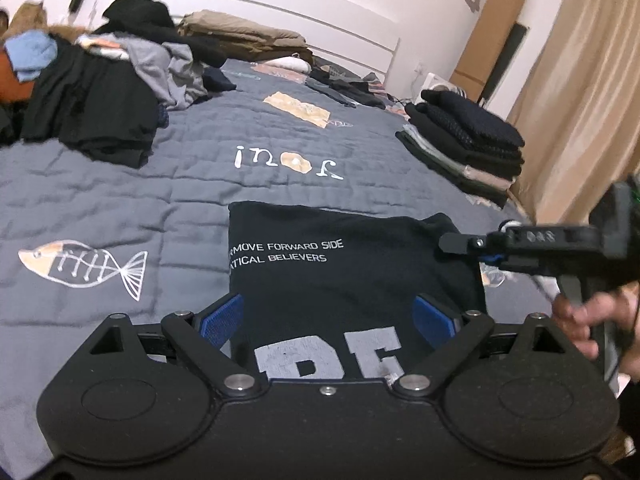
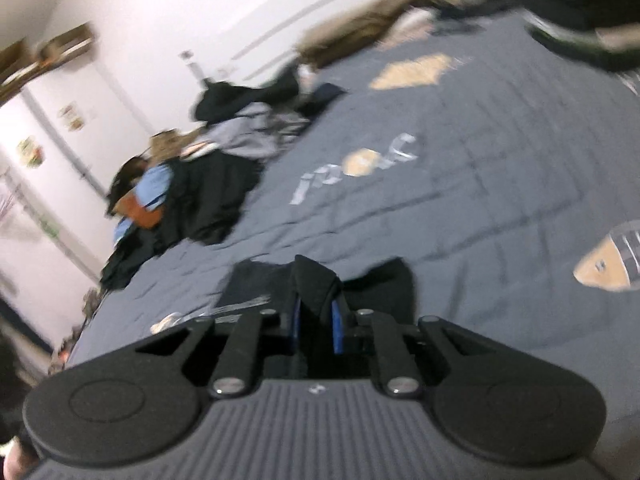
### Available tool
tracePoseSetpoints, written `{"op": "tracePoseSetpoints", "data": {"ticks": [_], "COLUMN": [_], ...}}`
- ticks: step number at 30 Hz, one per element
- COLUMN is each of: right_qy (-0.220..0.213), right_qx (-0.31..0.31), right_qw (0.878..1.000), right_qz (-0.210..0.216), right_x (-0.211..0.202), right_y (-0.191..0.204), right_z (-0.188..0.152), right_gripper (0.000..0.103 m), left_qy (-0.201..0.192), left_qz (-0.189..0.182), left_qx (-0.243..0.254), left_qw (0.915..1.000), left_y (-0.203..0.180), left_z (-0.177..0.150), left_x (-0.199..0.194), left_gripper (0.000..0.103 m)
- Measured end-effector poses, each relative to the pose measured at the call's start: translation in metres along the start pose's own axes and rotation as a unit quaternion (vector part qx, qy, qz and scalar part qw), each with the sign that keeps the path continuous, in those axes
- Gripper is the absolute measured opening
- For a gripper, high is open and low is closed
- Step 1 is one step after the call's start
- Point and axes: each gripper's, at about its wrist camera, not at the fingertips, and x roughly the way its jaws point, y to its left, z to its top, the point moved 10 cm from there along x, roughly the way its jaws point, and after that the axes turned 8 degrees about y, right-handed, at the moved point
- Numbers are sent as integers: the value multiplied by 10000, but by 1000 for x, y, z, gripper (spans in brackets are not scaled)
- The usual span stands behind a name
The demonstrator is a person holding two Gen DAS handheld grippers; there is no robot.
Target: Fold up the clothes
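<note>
A dark navy T-shirt with white lettering lies partly folded on the grey quilt, just ahead of me. My left gripper hovers over its near edge, open, with the blue pads wide apart and the cloth between them but not pinched. My right gripper comes in from the right, held by a hand, at the shirt's right corner. In the right wrist view that gripper is shut on a raised fold of the same shirt; the picture is blurred.
A heap of unfolded dark, grey and light blue clothes sits at the far left of the bed. A stack of folded dark garments stands at the right edge. Beige folded items lie by the headboard. A curtain hangs on the right.
</note>
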Motion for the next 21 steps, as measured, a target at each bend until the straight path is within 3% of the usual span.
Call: {"op": "tracePoseSetpoints", "data": {"ticks": [6, 12, 15, 17, 19, 21], "right_qy": [416, 780, 957, 1075, 1192, 1309], "right_qx": [-1254, -1732, -1954, -2101, -2248, -2393], "right_qw": [9907, 9806, 9745, 9699, 9650, 9597], "right_qz": [332, 478, 547, 592, 637, 682], "right_x": [7, 11, 13, 14, 15, 16], "right_y": [64, 85, 94, 100, 106, 112], "right_z": [-28, -49, -60, -67, -74, -80], "right_gripper": [15, 15, 15, 15, 18, 19], "left_qy": [86, 321, 410, 426, 523, 636], "left_qz": [-891, -1426, -1596, -1577, -1456, -1292], "left_qx": [-984, -1516, -1674, -1673, -1634, -1578], "left_qw": [9911, 9776, 9720, 9723, 9744, 9769], "left_y": [7, 2, 1, 1, 3, 5], "left_z": [5, -4, -8, -10, -14, -19], "left_x": [-2, 13, 21, 25, 30, 35], "left_gripper": [91, 91, 86, 73, 42, 19]}}
